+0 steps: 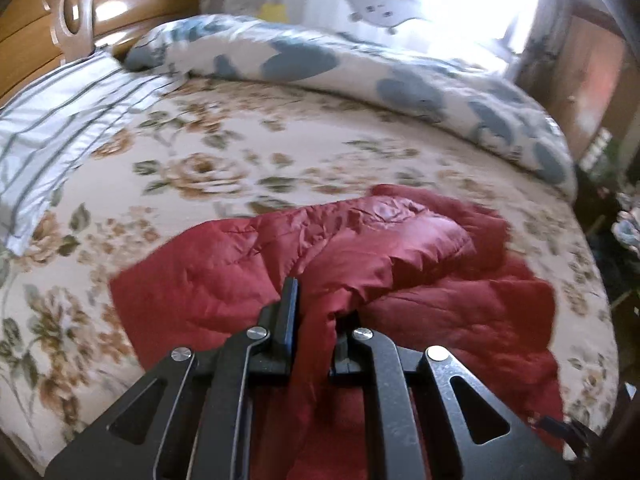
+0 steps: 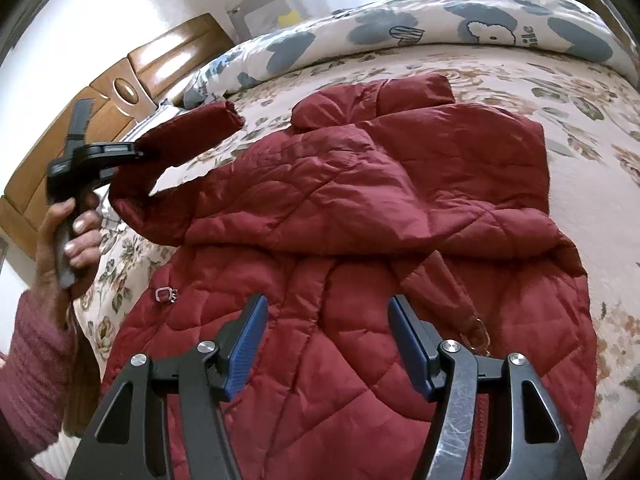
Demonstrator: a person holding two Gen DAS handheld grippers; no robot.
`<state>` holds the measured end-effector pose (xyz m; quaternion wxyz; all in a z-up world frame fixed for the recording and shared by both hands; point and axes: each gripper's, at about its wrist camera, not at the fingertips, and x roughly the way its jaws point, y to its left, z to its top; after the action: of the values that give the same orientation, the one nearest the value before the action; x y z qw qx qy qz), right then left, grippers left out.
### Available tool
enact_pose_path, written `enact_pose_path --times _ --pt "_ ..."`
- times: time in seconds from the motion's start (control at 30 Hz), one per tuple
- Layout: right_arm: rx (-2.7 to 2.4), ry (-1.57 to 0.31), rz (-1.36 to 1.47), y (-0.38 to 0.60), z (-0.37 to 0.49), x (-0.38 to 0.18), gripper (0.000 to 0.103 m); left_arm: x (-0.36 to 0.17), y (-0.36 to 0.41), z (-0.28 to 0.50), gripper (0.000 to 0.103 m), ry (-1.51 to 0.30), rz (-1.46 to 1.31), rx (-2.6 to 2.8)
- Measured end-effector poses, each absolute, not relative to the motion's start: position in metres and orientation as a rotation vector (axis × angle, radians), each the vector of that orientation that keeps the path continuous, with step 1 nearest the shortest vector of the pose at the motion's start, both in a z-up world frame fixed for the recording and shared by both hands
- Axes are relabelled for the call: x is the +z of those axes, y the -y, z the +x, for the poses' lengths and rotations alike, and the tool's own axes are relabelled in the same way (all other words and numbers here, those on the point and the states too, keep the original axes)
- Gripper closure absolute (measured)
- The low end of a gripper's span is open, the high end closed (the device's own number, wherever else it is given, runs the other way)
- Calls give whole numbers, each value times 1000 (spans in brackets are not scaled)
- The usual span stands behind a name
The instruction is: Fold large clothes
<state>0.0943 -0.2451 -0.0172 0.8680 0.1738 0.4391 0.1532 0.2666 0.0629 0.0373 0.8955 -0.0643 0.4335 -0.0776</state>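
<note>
A dark red quilted jacket (image 2: 360,208) lies spread on the floral bed sheet (image 2: 580,128); it also shows in the left wrist view (image 1: 400,256). My left gripper (image 1: 316,312) is shut on the jacket's sleeve (image 2: 188,132) and holds it lifted above the bed at the left; this gripper shows in the right wrist view (image 2: 140,152). My right gripper (image 2: 328,340) is open and empty, hovering just above the jacket's lower body. A small metal clasp (image 2: 166,294) sits on the jacket's left edge.
A rolled blue-and-white duvet (image 1: 360,68) lies along the far side of the bed. A striped pillow (image 1: 60,128) sits by the wooden headboard (image 1: 80,12). A wooden cabinet (image 1: 588,76) stands at the far right.
</note>
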Motion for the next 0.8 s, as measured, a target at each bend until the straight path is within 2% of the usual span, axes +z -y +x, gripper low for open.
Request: enact_pose_path --times 0.2,0.5,0.8 --pt "297 -912 397 256 91 -16 38 37 -18 242 94 -878 -132 -287" --pt "282 -895 466 278 98 -13 38 -1 43 222 94 -953 -16 -370" --pt "349 -881 645 302 158 -19 38 -21 60 210 93 -989 22 -381"
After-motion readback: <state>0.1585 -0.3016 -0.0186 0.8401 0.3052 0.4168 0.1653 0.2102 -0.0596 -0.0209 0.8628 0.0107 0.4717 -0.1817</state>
